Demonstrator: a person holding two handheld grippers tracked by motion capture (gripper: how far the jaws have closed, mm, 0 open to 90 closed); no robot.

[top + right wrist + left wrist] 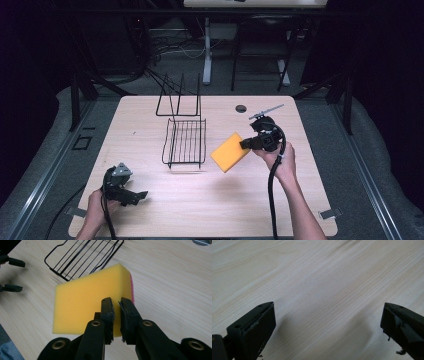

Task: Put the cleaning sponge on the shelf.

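1. The right gripper (250, 143) pinches a yellow sponge (229, 152) by one edge, its jaws squeezed deep into the foam; in the right gripper view the sponge (87, 305) shows a thin pink scouring face on its far side.
2. The sponge hangs lifted off the table (150, 210), just to the right of the black wire rack (184, 142), apart from it and tilted so one corner points down.
3. The rack's flat tray lies on the table, with its upright wire frame standing at the far end.
4. The left gripper (134, 196) rests low on the table, well to the near left of the rack, its jaws spread wide with nothing but bare wood between them (324, 315).
5. I judge the step in hand to be carrying the sponge over to the rack. To do it well, the grip should stay firm, since foam held at one edge may sag or twist.
6. The sponge wants levelling before it goes down, so that it sits flat across the tray wires and does not catch a corner on the tray's raised right rim.
7. Letting go only once it rests on the wires should keep it from bouncing out.
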